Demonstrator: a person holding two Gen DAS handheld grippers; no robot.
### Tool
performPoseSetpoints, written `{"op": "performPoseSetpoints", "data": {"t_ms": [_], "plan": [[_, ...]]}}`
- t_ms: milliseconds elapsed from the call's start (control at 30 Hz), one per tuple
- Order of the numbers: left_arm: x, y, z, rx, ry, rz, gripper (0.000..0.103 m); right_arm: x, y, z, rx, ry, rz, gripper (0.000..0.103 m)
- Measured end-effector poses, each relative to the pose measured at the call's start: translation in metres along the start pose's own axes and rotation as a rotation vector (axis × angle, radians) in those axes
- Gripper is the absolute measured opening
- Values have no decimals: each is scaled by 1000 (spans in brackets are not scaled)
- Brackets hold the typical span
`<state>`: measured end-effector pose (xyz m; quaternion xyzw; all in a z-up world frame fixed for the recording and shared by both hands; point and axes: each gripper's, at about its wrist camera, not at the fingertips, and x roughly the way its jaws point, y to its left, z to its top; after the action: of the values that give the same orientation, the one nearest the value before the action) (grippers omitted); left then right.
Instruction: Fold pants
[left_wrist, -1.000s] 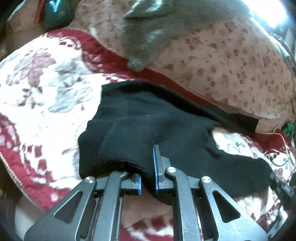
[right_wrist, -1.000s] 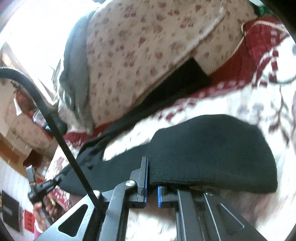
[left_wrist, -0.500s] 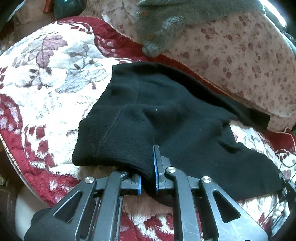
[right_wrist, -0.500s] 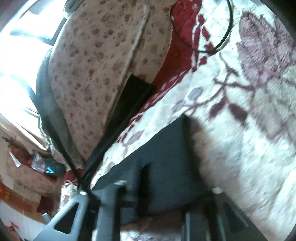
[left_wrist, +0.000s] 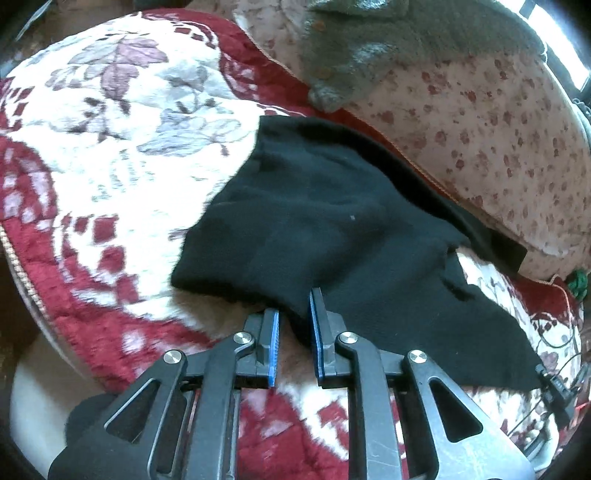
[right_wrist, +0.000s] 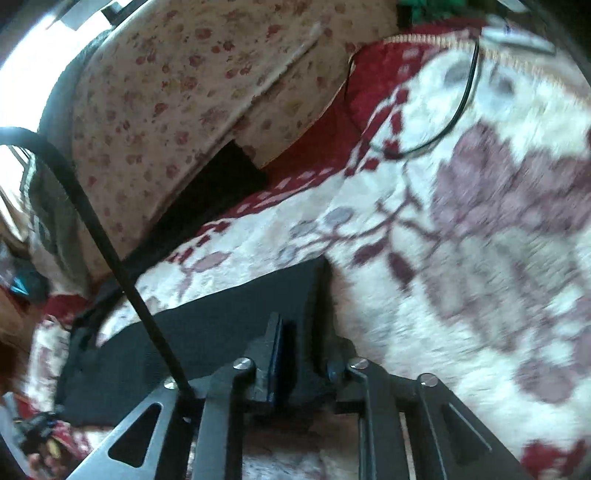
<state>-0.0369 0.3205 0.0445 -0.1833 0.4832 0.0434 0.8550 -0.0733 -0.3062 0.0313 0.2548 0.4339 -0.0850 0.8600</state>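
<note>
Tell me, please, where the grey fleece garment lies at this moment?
In the left wrist view the grey fleece garment lies at the top, draped over the small-flowered quilt, beyond the black pants.

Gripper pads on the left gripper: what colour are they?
Blue pads on the black left gripper, clearest in the left wrist view.

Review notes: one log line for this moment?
left gripper: just opening, pants between jaws | right gripper: just opening, pants between jaws | pants lying on blanket
</note>
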Motion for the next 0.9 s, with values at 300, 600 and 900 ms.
{"op": "performPoseSetpoints", "data": {"t_ms": [300, 600, 900], "plan": [[-45, -20, -3, 135, -154, 181, 14, -42, 0, 24, 20, -102, 98, 28], [-29, -69, 16, 174, -112, 31, 14, -1, 60, 29, -53, -15, 250, 45], [-2, -106, 21, 200, -88, 14, 14, 22, 100, 30, -142, 23, 271, 45]]}}
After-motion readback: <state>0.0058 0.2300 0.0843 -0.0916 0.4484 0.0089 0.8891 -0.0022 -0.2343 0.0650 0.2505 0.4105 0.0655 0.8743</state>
